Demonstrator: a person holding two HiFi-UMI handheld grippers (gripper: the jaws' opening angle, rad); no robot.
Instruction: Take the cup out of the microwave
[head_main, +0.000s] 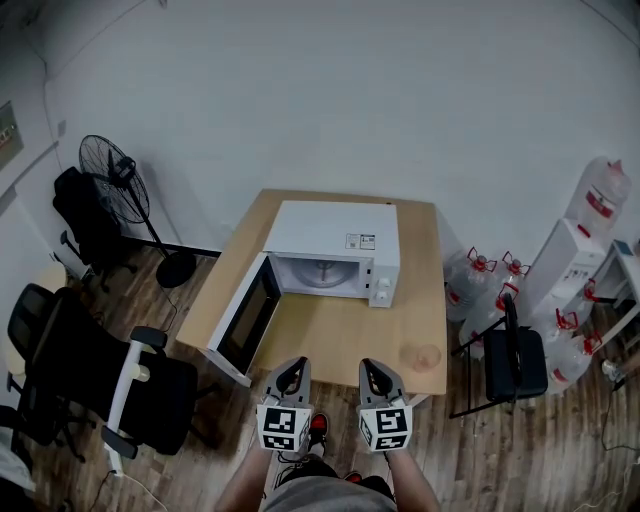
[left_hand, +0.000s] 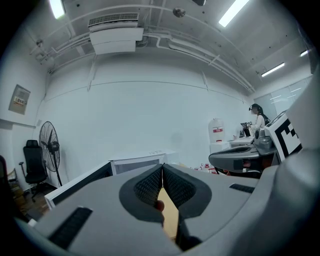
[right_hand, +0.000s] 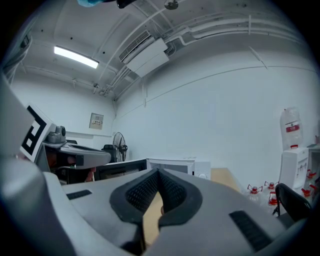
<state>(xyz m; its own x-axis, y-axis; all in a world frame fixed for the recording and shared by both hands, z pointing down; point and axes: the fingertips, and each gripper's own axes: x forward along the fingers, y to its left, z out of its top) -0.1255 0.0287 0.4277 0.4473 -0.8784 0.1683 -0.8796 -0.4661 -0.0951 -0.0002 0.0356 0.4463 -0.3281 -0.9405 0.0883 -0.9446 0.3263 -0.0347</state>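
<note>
far left of both sets of fingers, a fan (head_main: 112, 170) and a black chair (head_main: 70, 365) stand off the table (head_main: 330, 335). the microwave (head_main: 335, 232) sits ahead of the fingers, its door (head_main: 245, 318) swung open ahead and left of the left gripper (head_main: 293, 366). that gripper's tips are pressed together with nothing between them. the right gripper (head_main: 373, 366), just beside it, is likewise closed and empty. the cavity ahead shows only the glass plate (head_main: 322, 270); no cup can be made out in it. what looks like a clear cup (head_main: 422, 356) stands on the table just right of the right fingers, apart from them, so the task seems done or nearly so. judged by its look, the cup is light, thin-walled and smooth. it would likely slip or tip if nudged, and could crack or buckle if squeezed hard. best hold: open the right fingers wide, straddle the wall at mid-height, and close gently.
</note>
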